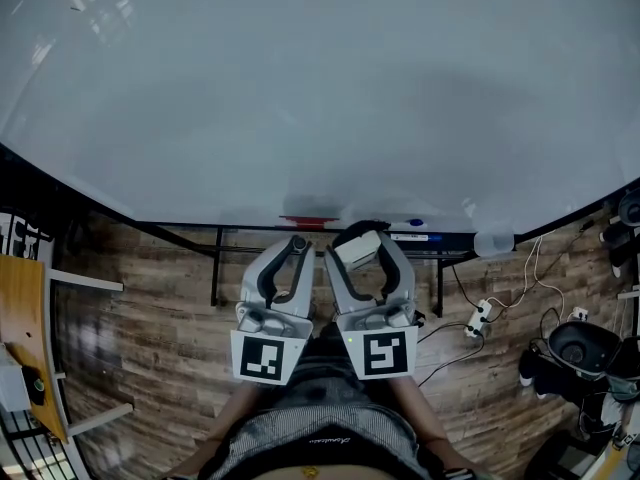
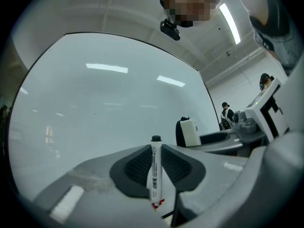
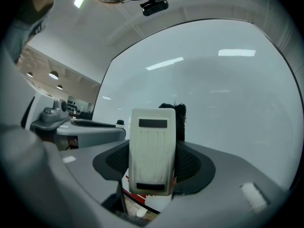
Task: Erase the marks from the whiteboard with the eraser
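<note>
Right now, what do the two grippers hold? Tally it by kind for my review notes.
Marker: 1, clamped in the left gripper
Eraser: 1, clamped in the right gripper
Total: 2

Down below, wood floor (image 1: 150, 348), with a white power strip (image 1: 478, 318) and its cables at right, near some black gear (image 1: 580, 346) by the edge. Far left, a wooden desk (image 1: 20, 328); in a row at mid-frame, a red marker (image 1: 310, 222), a blue marker (image 1: 412, 224) and a pale tub (image 1: 493, 240). In the left gripper view, a white marker (image 2: 156, 170) upright with a black cap, a ceiling light (image 2: 230, 15) overhead, and a person (image 2: 227, 112) standing far off at right.
</note>
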`<state>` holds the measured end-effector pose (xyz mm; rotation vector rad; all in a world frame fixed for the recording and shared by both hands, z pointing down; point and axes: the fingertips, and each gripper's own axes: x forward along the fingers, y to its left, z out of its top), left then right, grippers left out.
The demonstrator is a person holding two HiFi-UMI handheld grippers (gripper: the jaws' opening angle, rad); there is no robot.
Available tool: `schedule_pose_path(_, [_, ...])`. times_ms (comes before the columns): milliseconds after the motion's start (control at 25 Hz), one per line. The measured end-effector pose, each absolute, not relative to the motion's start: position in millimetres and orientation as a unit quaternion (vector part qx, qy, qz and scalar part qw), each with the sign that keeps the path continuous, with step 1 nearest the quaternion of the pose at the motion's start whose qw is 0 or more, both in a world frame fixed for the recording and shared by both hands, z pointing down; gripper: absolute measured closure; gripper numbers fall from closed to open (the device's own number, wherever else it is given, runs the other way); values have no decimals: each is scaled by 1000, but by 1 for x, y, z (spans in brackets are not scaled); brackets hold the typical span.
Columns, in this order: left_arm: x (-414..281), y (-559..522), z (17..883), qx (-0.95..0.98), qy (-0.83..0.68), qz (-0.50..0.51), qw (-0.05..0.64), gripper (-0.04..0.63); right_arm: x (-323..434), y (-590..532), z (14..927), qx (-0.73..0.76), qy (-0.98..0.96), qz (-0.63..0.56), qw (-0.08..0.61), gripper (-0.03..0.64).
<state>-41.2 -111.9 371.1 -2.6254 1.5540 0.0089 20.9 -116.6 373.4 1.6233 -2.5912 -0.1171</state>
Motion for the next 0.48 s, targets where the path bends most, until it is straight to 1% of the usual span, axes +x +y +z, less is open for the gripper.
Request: schedule_pose_path(480, [-36, -107, 371, -857, 513, 4, 45, 523, 26, -111, 372, 526, -848, -40, 41, 357])
